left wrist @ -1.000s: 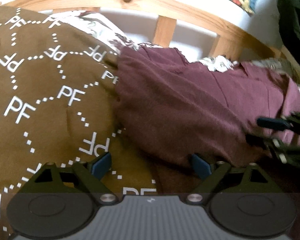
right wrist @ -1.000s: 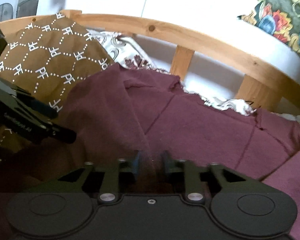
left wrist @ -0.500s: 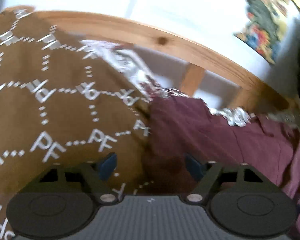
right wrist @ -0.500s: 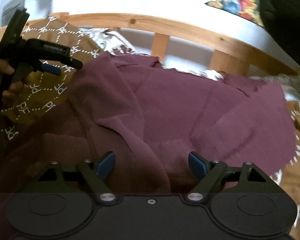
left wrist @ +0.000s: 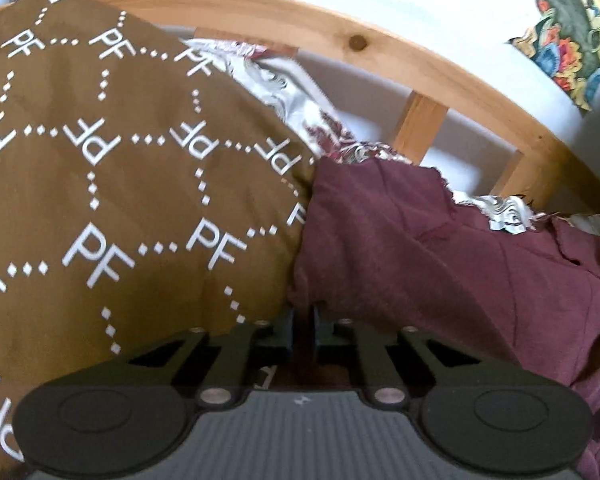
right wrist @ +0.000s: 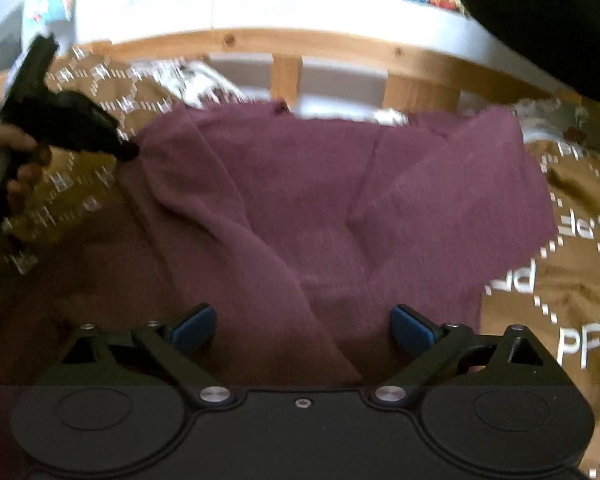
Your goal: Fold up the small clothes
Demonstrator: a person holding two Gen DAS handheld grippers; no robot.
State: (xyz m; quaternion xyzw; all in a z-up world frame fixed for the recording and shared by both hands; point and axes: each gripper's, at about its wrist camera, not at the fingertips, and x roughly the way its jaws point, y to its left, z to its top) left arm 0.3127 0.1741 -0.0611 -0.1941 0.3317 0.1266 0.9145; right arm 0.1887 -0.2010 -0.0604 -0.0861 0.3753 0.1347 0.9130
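A maroon garment [left wrist: 440, 248] lies crumpled on a brown bedspread printed with white letters [left wrist: 120, 200]. My left gripper [left wrist: 303, 328] is closing on the garment's left edge, and a fold of the dark maroon cloth fills the narrow gap between its jaws. In the right wrist view the same left gripper [right wrist: 128, 152] touches the garment's [right wrist: 320, 184] far left corner, held by a hand [right wrist: 4, 144]. My right gripper [right wrist: 302, 328] hovers over the near middle of the cloth. Its jaws are opening, and its blue pads [right wrist: 192, 326] stand wide apart with nothing gripped.
A curved wooden bed rail [left wrist: 380, 52] with upright slats runs behind the garment. A pale patterned sheet [left wrist: 284, 92] shows at the head end. More brown bedspread [right wrist: 572, 280] lies to the garment's right. Something dark [right wrist: 540, 20] fills the top right corner.
My left gripper's jaws came together from wide open at the garment's left edge. My right gripper let go of the cloth, opened wide and slid to the right.
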